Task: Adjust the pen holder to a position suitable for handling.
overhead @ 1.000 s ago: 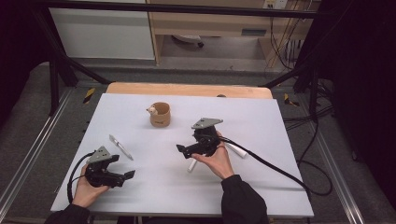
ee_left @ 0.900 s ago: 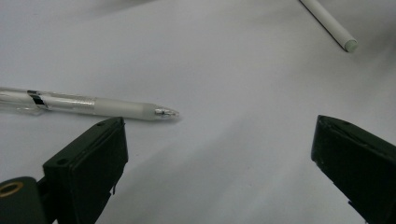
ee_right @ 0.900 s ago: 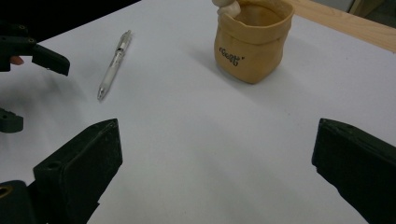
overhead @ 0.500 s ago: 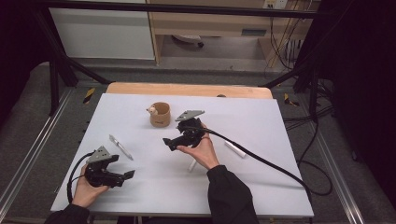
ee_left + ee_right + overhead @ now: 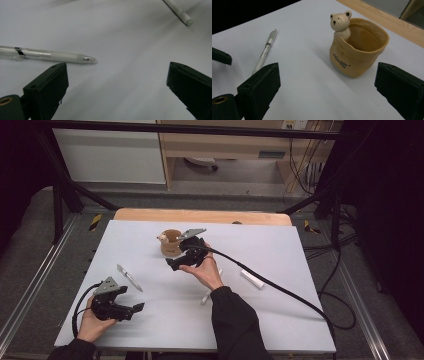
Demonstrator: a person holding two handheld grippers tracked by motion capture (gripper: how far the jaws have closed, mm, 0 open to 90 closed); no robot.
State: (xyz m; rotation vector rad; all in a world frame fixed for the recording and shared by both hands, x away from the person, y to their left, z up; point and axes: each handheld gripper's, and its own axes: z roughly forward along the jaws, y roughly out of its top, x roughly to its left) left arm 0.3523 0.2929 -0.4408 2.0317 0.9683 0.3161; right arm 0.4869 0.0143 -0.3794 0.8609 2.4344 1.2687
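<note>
A tan ceramic cup (image 5: 169, 244) with a small bear on its rim stands at the table's back middle; it appears empty in the right gripper view (image 5: 359, 53). My right gripper (image 5: 177, 259) hovers just in front of the cup, open (image 5: 328, 75), its jaws standing wide on either side of it. A clear pen (image 5: 129, 277) lies left of centre. My left gripper (image 5: 131, 299) rests near the front left, open (image 5: 117, 75), with the clear pen (image 5: 50, 55) lying just beyond its left jaw.
A short white marker (image 5: 252, 279) lies right of the right forearm. A thin white pen (image 5: 207, 295) lies partly under that forearm, and its end shows in the left gripper view (image 5: 178, 11). A wooden strip (image 5: 200, 215) borders the far edge.
My right gripper has moved left and away from the person, from mid-table up to the cup. The left gripper has stayed put.
</note>
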